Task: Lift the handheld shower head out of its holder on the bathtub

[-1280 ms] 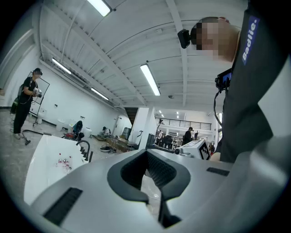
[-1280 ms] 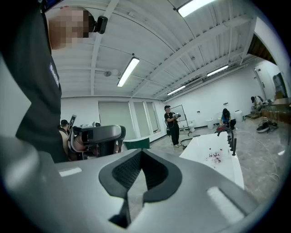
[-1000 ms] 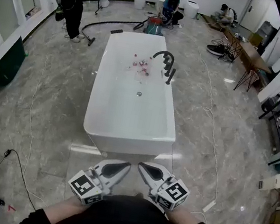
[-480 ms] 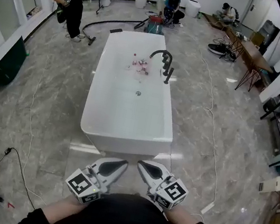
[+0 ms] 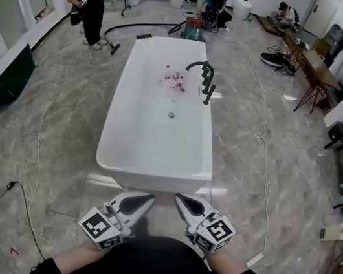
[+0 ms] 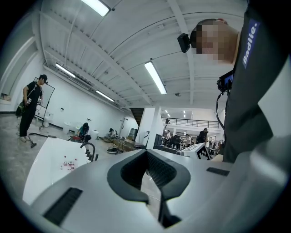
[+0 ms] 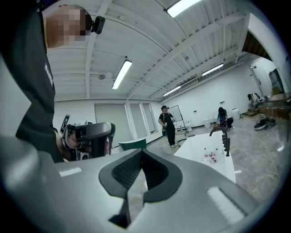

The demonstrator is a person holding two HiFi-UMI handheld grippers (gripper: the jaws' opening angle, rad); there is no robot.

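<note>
The white bathtub (image 5: pixel 155 156) stands lengthwise ahead of me on the marble floor. On its right rim are a black curved faucet (image 5: pixel 201 68) and the black handheld shower head (image 5: pixel 209 94), upright in its holder. Both also show in the right gripper view, the faucet (image 7: pixel 217 129) and the shower head (image 7: pixel 227 146). My left gripper (image 5: pixel 140 204) and right gripper (image 5: pixel 187 204) are held close to my body, short of the tub's near end and far from the shower head. In both gripper views the left gripper (image 6: pixel 146 154) and right gripper (image 7: pixel 142 153) have fingertips together with nothing between them.
Several small red and white items (image 5: pixel 174 78) lie in the tub near the faucet. A person (image 5: pixel 87 0) stands at the back left by a black hose (image 5: pixel 131 27). Another person crouches (image 5: pixel 215 2) behind the tub. Cables (image 5: pixel 262 149) run along the floor on the right, near a table (image 5: pixel 315 65).
I have come slightly nearer the tub's near end, and both grippers moved with me, still shut. The standing person at the back left shifted a little.
</note>
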